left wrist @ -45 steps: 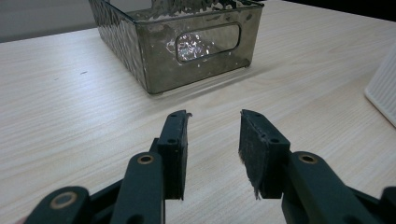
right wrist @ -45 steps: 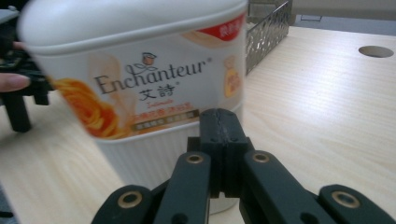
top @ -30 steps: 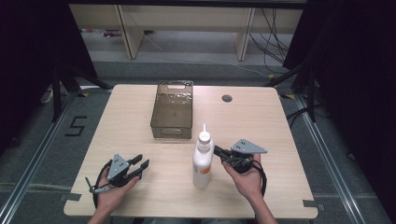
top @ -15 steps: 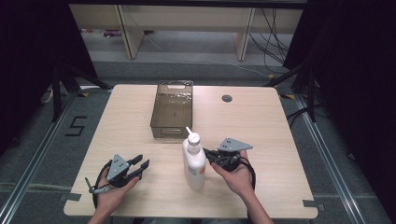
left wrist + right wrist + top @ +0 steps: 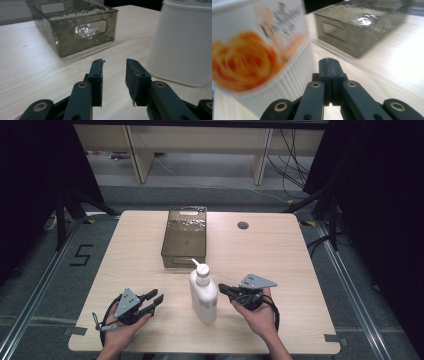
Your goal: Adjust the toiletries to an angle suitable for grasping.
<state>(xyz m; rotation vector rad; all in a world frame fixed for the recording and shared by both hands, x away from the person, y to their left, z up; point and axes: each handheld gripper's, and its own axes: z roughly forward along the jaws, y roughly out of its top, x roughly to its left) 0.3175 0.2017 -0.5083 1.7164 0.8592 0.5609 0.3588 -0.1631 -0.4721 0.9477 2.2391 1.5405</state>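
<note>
The table [image 5: 130, 250] carries a smoky clear bin [image 5: 184, 237] toward its far side, and a white pump bottle [image 5: 203, 292] stands just in front of it, tipped a little. The right gripper [image 5: 223, 288] sits with its jaws pressed together on nothing, tips at the bottle's side; whether they touch it is hard to tell. This looks like nudging the bottle. The left gripper [image 5: 155, 300] lies released, well apart. Next would call for opening wide enough for the bottle's body.
</note>
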